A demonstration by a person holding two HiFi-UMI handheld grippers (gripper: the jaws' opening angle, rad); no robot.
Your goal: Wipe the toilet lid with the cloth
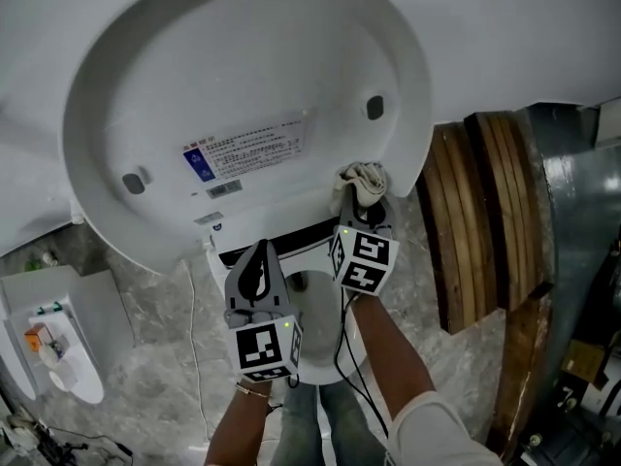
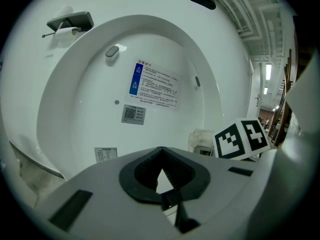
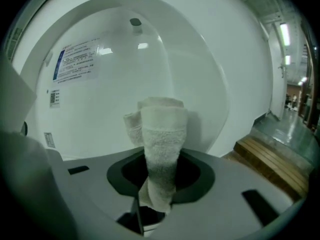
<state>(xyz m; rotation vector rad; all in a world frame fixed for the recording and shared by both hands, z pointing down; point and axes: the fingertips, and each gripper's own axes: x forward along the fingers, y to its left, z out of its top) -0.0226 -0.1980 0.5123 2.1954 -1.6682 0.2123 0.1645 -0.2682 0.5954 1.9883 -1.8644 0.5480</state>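
Clutching cloth (image 3: 161, 134), right claw (image 3: 159, 184) toward lid (image 3: 165, 69)

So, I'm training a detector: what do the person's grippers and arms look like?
Both left gripper and right gripper are grey shells with black jaw liners, each carrying a cube of black-and-white square markers. A black cable trails from the right one. A thin bracelet circles the left wrist; a pale sleeve shows on the right arm.
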